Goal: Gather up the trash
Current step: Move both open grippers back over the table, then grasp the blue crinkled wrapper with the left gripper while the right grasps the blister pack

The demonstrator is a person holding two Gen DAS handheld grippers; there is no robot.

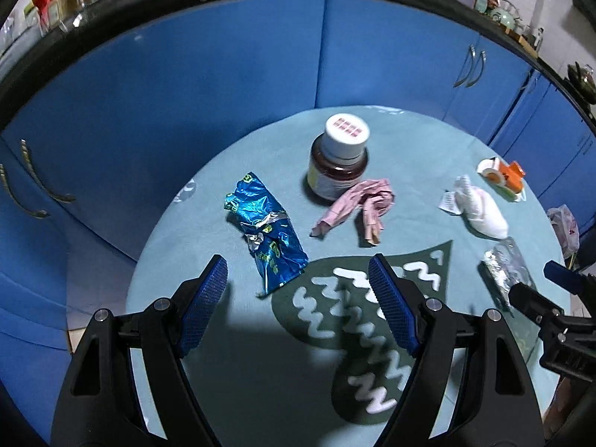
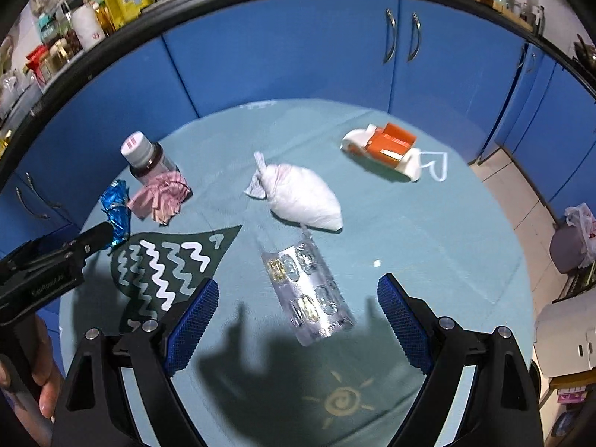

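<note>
On a round table with a pale teal cloth (image 1: 238, 391) lie a crumpled blue foil wrapper (image 1: 266, 236), a crumpled pink paper (image 1: 357, 206), a knotted white bag (image 2: 303, 197), a silver blister pack (image 2: 311, 294) and an orange-and-white box (image 2: 387, 147). My left gripper (image 1: 298, 273) hangs open above the cloth, just below the blue wrapper, nothing between its blue pads. My right gripper (image 2: 298, 296) is open too, with the blister pack lying between and below its fingers, untouched.
A brown bottle (image 1: 337, 165) with a white cap stands behind the pink paper. Blue cabinet doors (image 1: 223, 67) curve round the table's far side. A bin with a plastic bag (image 2: 575, 238) sits on the tiled floor at the right. The cloth has a dark green patch (image 1: 357, 320).
</note>
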